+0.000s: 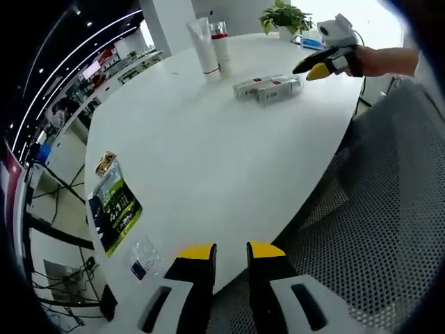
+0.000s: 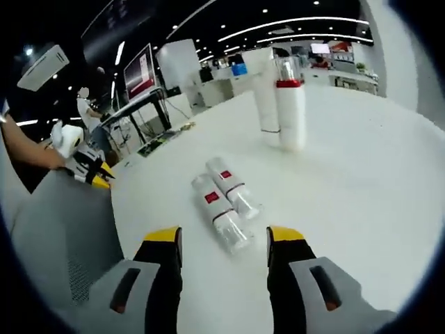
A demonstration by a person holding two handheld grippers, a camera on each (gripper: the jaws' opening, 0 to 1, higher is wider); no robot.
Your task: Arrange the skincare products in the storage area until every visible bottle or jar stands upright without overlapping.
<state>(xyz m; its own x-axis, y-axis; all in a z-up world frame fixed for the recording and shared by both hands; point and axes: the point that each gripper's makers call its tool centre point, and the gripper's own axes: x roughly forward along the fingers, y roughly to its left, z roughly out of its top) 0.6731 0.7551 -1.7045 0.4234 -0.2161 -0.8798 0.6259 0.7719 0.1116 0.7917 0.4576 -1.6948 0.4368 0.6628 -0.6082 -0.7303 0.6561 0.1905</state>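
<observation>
Right tool (image 2: 224,245) hovers wide open and empty just before two toppled bottles (image 2: 226,203) — ready to right them; left tool (image 1: 229,252), slightly parted and empty, waits at the tabletop (image 1: 208,146) edge.

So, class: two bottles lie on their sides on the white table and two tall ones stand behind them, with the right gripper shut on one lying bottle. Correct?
Not quite. The right gripper view shows the right gripper open, holding nothing. The two lying bottles and the two standing ones are as stated.

sachet (image 1: 144,256) print too small
</observation>
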